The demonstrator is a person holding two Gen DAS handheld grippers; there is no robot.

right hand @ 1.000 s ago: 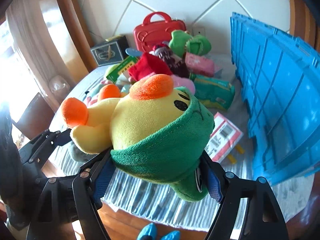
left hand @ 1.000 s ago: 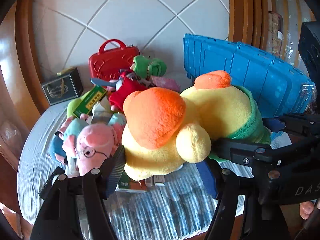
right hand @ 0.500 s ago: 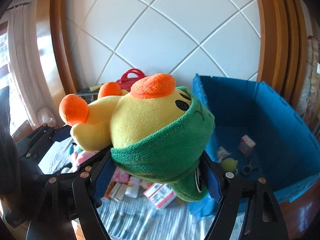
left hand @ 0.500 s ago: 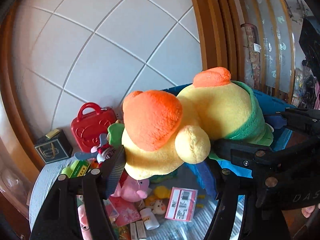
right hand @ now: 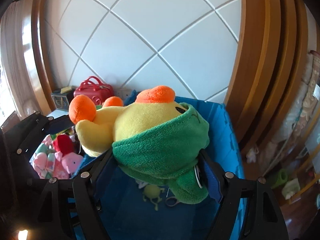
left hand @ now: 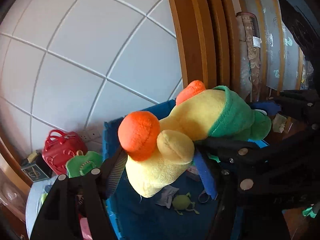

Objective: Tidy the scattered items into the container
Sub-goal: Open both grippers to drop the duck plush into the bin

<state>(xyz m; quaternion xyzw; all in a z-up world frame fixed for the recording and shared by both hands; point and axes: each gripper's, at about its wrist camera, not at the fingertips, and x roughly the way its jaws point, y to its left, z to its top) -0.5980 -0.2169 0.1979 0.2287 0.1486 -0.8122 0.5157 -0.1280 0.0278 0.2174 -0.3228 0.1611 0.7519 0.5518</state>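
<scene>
1. Nearest in the left wrist view, the left gripper (left hand: 160, 177) is seen as black plastic arms studded with silver bolts; its ribbed fingers (left hand: 117, 173) are closed against the lower body of a plush duck (left hand: 170, 150).
2. In the right wrist view, the right gripper (right hand: 158, 166) is clamped on the green hooded head of the same plush duck (right hand: 152, 136), a blue-padded finger (right hand: 212, 182) being pressed into the fleece.
3. The duck is made of soft yellow pile, with rounded orange feet, an orange beak and a green fleece hood stitched along its edge; a black embroidered eye is visible beside the hood.
4. The toy is held lying on its side between the two grippers, which face it from opposite ends, and is suspended above the open blue plastic crate (right hand: 230, 128).
5. On the crate floor (left hand: 152, 220) a small green frog toy (left hand: 183, 202), scissors (right hand: 172, 201) and a crumpled wrapper (left hand: 168, 196) are seen.
6. Beyond the crate's left wall, pink plush toys (right hand: 58, 164) and a red soft item (right hand: 64, 144) are heaped on the surface (left hand: 35, 194).
7. Farther back, a glossy red toy suitcase (left hand: 62, 152) and a dark box (left hand: 35, 170) are set against the white diamond-tiled wall (right hand: 160, 40), framed by curved wooden trim (right hand: 260, 60).
</scene>
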